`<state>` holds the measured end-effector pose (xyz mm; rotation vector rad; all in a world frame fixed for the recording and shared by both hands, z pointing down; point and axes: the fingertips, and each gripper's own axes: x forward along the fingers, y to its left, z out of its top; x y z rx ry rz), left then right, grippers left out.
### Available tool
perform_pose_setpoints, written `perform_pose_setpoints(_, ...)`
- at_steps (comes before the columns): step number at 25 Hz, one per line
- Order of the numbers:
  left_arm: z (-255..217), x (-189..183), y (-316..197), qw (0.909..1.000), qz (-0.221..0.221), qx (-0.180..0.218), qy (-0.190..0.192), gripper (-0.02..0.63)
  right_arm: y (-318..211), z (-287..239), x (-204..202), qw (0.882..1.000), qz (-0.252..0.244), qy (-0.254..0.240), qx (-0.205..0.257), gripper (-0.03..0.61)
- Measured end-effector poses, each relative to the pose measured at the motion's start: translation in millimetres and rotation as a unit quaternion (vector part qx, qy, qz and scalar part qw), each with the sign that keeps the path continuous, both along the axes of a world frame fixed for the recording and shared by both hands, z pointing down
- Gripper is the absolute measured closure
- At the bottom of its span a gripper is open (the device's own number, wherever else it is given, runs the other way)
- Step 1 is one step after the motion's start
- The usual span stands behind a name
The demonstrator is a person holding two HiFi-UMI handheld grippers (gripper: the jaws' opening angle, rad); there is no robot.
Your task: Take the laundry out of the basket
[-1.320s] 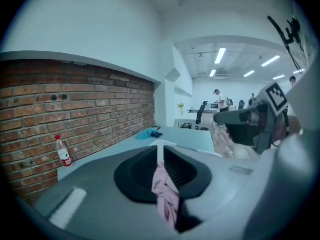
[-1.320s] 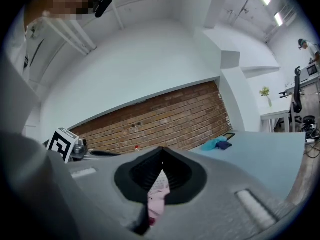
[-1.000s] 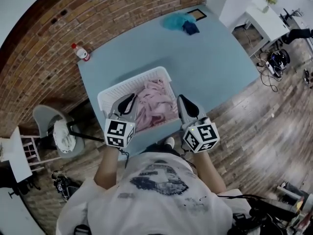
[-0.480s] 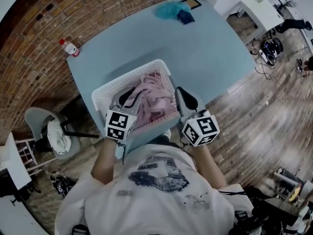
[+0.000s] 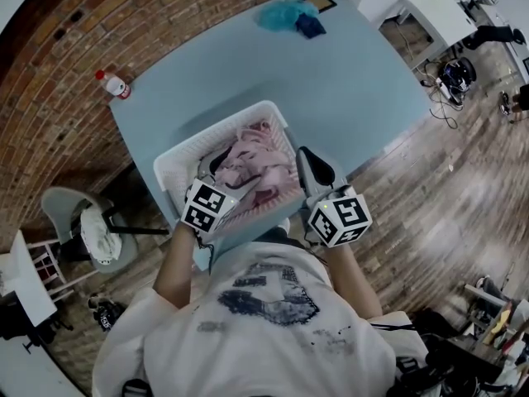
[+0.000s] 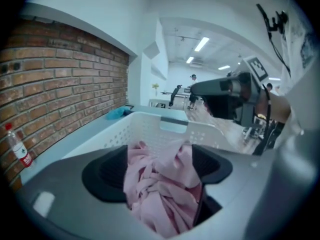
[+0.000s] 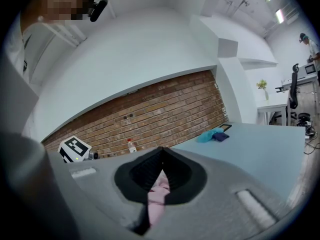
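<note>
Laundry (image 5: 264, 168), pink and crumpled, lies in the white basket (image 5: 173, 162) at the near edge of the blue table (image 5: 347, 81). The basket's long axis runs left to right, with its right end a little farther away. My left gripper (image 5: 220, 172) dips into the basket's left half, jaws well apart, and a twisted fold of the cloth is bunched between them, running near to far. My right gripper (image 5: 312, 165) hovers by the basket's right wall, its jaw tips touching.
</note>
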<state>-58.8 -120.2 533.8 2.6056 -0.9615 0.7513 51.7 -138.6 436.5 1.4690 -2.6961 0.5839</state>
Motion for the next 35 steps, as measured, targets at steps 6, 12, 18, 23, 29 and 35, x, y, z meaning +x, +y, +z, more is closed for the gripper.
perform_pose_setpoints(6,16.8,14.1,6.1,0.9977,0.063,-0.02,-0.012,0.106,-2.1,3.1,2.8,1.0,0.005,-0.002,-0.005,0.58)
perform_pose_setpoints(12,43.0,22.5,13.1,0.9896,0.121,-0.041,-0.065,0.069,-2.5,4.6,6.8,1.0,0.011,-0.002,-0.007,0.58)
perform_pose_setpoints(18,75.6,33.9,16.2,0.9774,0.173,-0.042,-0.114,0.069,-2.4,8.9,10.3,1.0,0.016,-0.003,-0.012,0.58)
perform_pose_setpoints(23,92.7,43.0,16.9,0.9715,0.193,-0.059,-0.125,0.069,-1.0,10.7,16.0,1.0,0.023,-0.004,-0.016,0.58)
perform_pose_setpoints(29,110.7,41.6,3.1,0.9767,0.147,-0.104,-0.116,0.069,0.4,14.1,23.0,0.999,0.03,-0.004,-0.02,0.58)
perform_pose_setpoints(35,129.7,43.4,-13.7,0.9789,0.108,-0.102,-0.14,0.069,1.2,13.2,23.2,0.999,0.032,-0.004,-0.023,0.58)
